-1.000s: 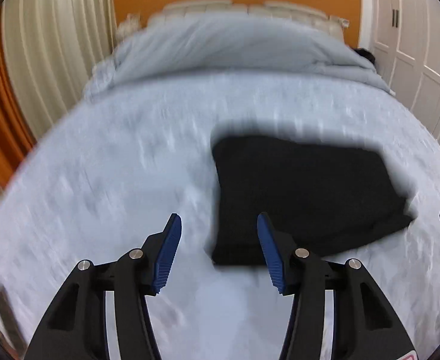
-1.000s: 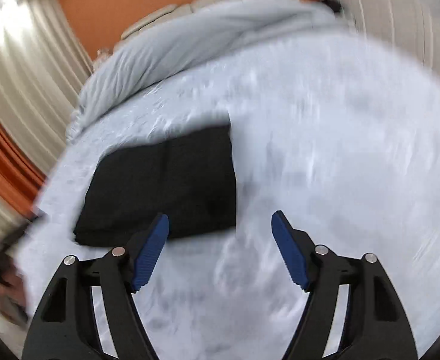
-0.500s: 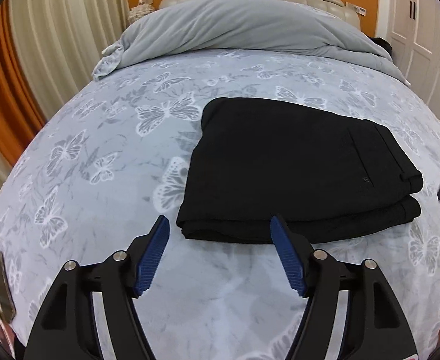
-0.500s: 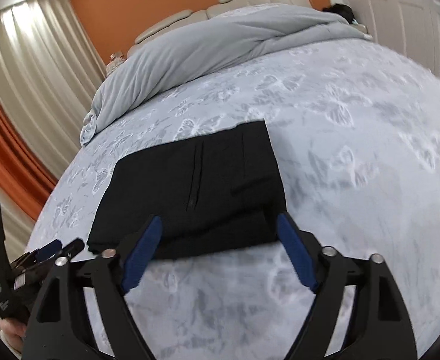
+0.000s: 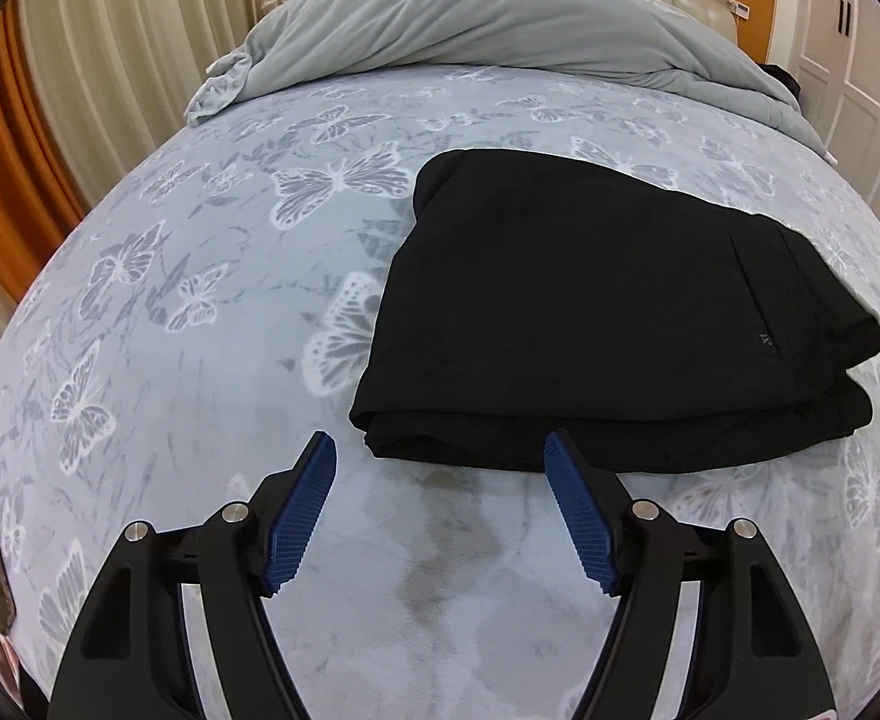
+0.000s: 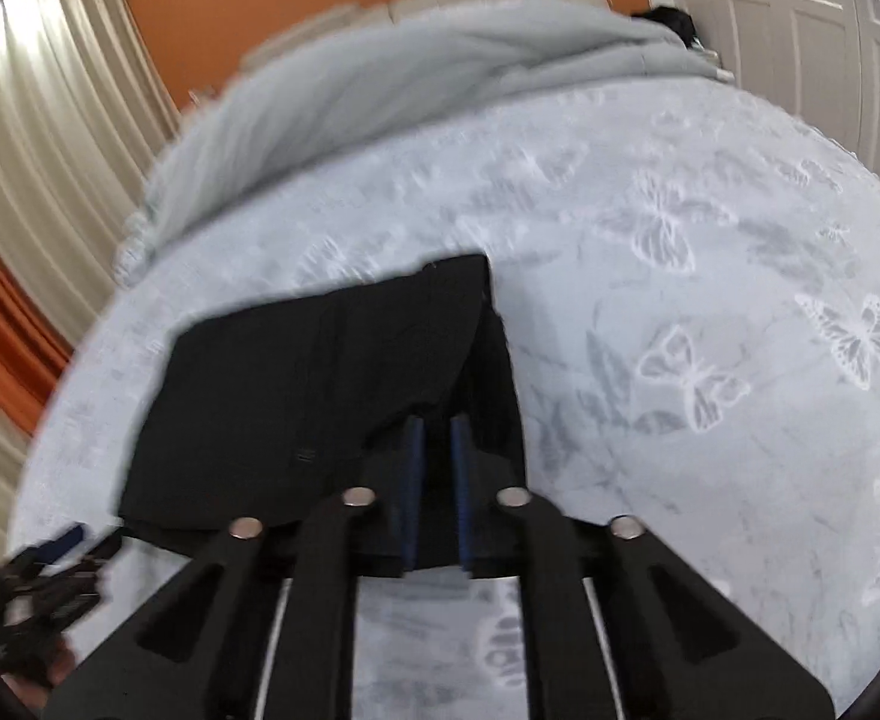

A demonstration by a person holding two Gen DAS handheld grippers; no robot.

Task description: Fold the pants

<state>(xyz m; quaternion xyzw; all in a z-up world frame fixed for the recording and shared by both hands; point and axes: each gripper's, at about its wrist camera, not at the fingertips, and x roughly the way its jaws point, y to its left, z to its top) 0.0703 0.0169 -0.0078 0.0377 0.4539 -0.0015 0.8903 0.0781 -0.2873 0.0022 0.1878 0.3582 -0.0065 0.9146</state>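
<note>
Pants (image 5: 607, 324) lie beyond spread left hand-held gripper (image 5: 440, 450); right hand-held gripper (image 6: 437, 438) pinches their edge.

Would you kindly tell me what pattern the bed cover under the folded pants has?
White and grey butterflies on the pale blue-grey bed cover; the left wrist view shows it best.
</note>
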